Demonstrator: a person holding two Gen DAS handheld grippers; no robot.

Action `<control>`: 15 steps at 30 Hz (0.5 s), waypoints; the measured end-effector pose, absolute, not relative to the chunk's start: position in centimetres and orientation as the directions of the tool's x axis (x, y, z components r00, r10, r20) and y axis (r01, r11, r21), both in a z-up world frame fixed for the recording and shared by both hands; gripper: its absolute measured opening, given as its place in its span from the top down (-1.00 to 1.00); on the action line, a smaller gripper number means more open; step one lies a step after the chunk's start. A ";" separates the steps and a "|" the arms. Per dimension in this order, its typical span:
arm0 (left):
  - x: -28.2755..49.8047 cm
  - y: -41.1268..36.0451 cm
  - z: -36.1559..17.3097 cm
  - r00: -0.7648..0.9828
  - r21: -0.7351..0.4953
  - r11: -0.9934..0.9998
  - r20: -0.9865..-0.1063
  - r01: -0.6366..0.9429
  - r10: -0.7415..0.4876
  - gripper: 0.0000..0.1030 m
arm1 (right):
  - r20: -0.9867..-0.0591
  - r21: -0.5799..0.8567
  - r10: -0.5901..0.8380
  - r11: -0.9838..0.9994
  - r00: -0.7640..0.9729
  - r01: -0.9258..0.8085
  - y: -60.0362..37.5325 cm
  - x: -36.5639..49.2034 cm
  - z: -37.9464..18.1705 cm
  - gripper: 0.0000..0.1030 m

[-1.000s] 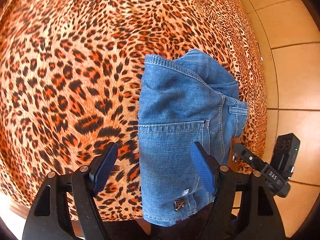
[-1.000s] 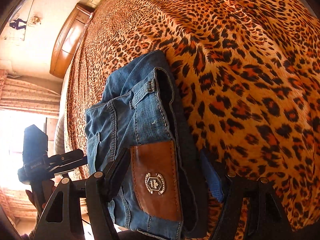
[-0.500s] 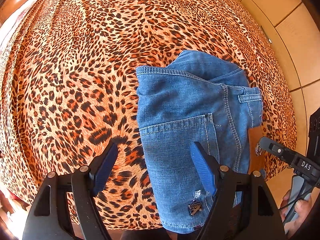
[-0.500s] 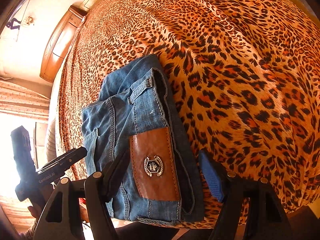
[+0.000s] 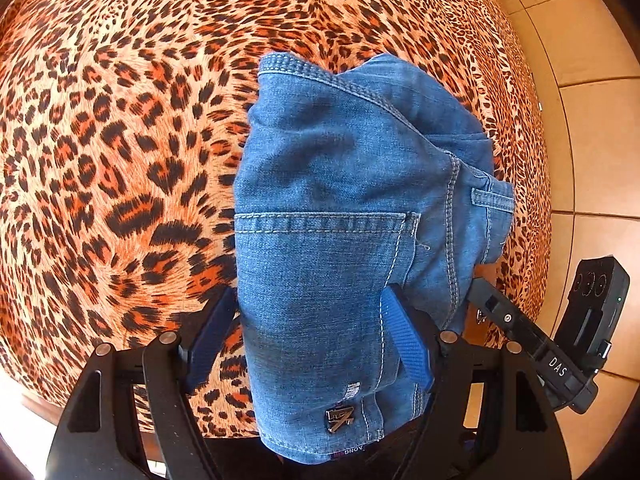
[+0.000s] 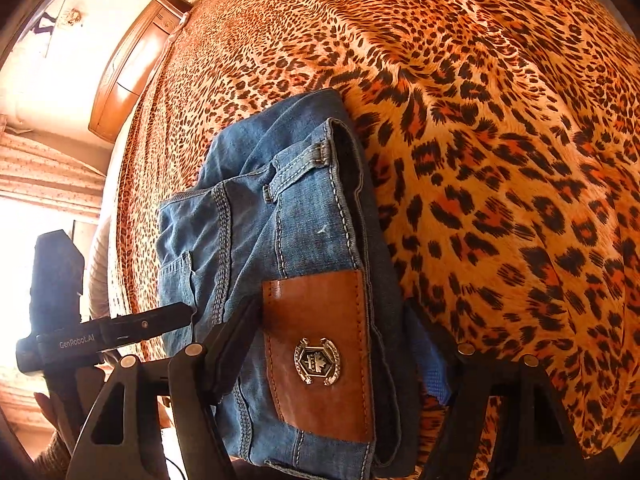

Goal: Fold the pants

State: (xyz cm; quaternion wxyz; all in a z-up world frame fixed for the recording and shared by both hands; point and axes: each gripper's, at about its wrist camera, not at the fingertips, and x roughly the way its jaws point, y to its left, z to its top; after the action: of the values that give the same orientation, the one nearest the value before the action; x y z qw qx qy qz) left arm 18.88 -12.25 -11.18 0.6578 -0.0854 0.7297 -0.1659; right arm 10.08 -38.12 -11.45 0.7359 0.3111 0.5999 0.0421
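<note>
1. The folded jeans (image 5: 340, 216) lie near the edge of a bed, on a leopard-print bedspread (image 5: 120, 140).
2. The left wrist view shows the back pocket (image 5: 316, 280) with a small metal badge (image 5: 340, 418) near the hem, and a strip of woven label below it whose letters are too small to read.
3. Only the right wrist view shows the waistband side: a brown leather patch (image 6: 320, 356) carrying a metal crest (image 6: 318, 362), and a belt loop (image 6: 294, 174) above it.
4. The left gripper (image 5: 308, 344) stands spread, its two blue fingers either side of the pocket area, with the denim between them; whether the pads touch the cloth I cannot tell.
5. The right gripper (image 6: 340, 356) is also spread, straddling the leather patch; its right finger (image 6: 430, 364) is half hidden behind the dark edge of the fold.
6. Each view catches the other tool: the left view shows the right one at the jeans' right edge, marked "DAS"; the right view shows the left one marked "GenRobot.AI", with a hand (image 6: 48, 412) and sleeve below it.
7. The left view shows a tan tiled floor (image 5: 592, 160) beside the bed.
8. The right view shows a wooden headboard (image 6: 132, 64), a pale wall, patterned curtains (image 6: 48, 176) and bright window light.
</note>
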 end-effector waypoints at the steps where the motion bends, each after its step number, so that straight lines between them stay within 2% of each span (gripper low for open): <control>1: 19.1 -12.5 -11.3 -0.125 -0.368 0.926 -0.926 0.089 -0.356 -0.46 | -0.855 0.511 0.439 0.804 0.278 0.304 -38.1 10.1 -11.4 -0.45; 5: 20.1 -13.1 -12.5 -0.150 -0.419 0.908 -0.898 0.003 -0.414 -0.55 | -0.867 0.485 0.426 0.839 0.258 0.247 -37.3 10.6 -11.8 -0.47; 6: 20.1 -13.1 -12.3 -0.159 -0.452 0.892 -0.880 -0.011 -0.448 -0.53 | -0.872 0.476 0.417 0.845 0.257 0.243 -37.2 10.7 -11.6 -0.42; 7: 20.2 -13.0 -11.9 -0.166 -0.479 0.877 -0.864 -0.016 -0.475 -0.50 | -0.872 0.474 0.414 0.847 0.261 0.241 -37.0 10.7 -11.3 -0.35; 8: 20.3 -12.9 -11.4 -0.163 -0.497 0.868 -0.855 -0.014 -0.492 -0.40 | -0.861 0.494 0.434 0.837 0.265 0.233 -36.8 10.7 -11.0 -0.09; 9: 20.4 -12.8 -11.1 -0.164 -0.514 0.858 -0.846 -0.010 -0.508 -0.36 | -0.853 0.504 0.443 0.836 0.276 0.217 -36.5 10.6 -10.5 -0.04; 11: 20.6 -12.5 -11.1 -0.174 -0.525 0.851 -0.836 -0.027 -0.521 -0.13 | -0.865 0.467 0.415 0.872 0.282 0.147 -35.6 10.6 -10.1 -0.04; 13: 20.8 -12.2 -11.1 -0.187 -0.527 0.849 -0.831 -0.042 -0.524 -0.05 | -0.895 0.415 0.374 0.898 0.243 0.145 -35.2 11.0 -10.5 0.01; 15: 20.9 -12.2 -10.5 -0.189 -0.527 0.849 -0.832 -0.027 -0.522 -0.05 | -0.888 0.426 0.381 0.893 0.258 0.148 -34.7 11.4 -9.5 0.01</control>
State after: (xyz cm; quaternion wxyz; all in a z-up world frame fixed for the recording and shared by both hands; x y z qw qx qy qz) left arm 20.85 -12.22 -10.47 0.6093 -0.1845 0.7440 -0.2031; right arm 11.44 -34.72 -9.46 0.7623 0.2189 0.6043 0.0762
